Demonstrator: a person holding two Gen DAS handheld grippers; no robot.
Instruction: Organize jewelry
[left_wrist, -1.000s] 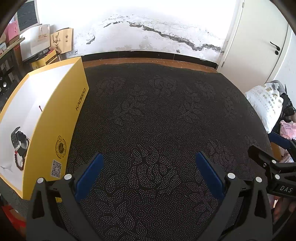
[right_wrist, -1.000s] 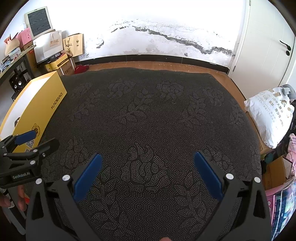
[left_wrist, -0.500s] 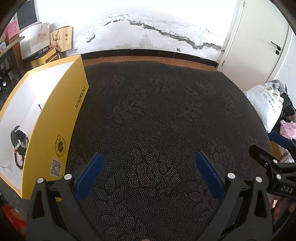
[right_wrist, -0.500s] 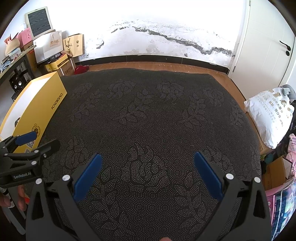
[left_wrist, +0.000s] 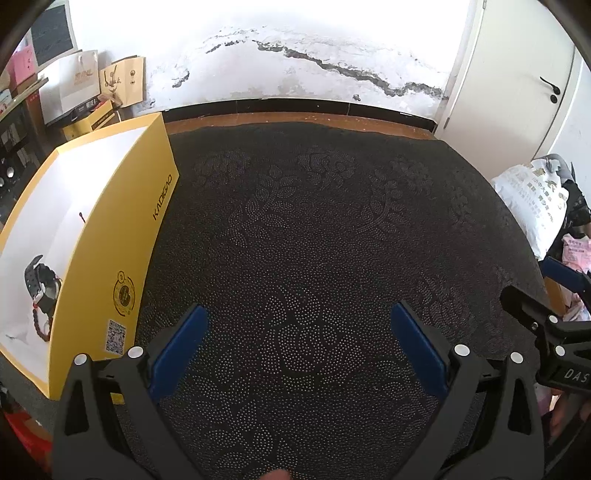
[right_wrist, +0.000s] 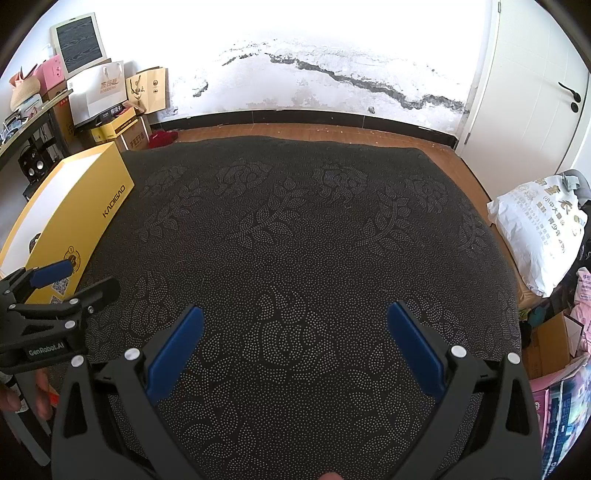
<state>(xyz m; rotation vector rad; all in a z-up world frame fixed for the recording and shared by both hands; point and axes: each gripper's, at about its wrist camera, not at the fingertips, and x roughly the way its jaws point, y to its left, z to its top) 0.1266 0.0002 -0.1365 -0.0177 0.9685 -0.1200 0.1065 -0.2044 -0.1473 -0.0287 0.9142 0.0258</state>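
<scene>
Both the left gripper and right gripper hang wide open and empty over the dark patterned counter. The jewelry, a watch and beaded bracelet, lies on the yellow box at left; likely light and loose, best pinched across the band. Only the left wrist view shows it clearly.
</scene>
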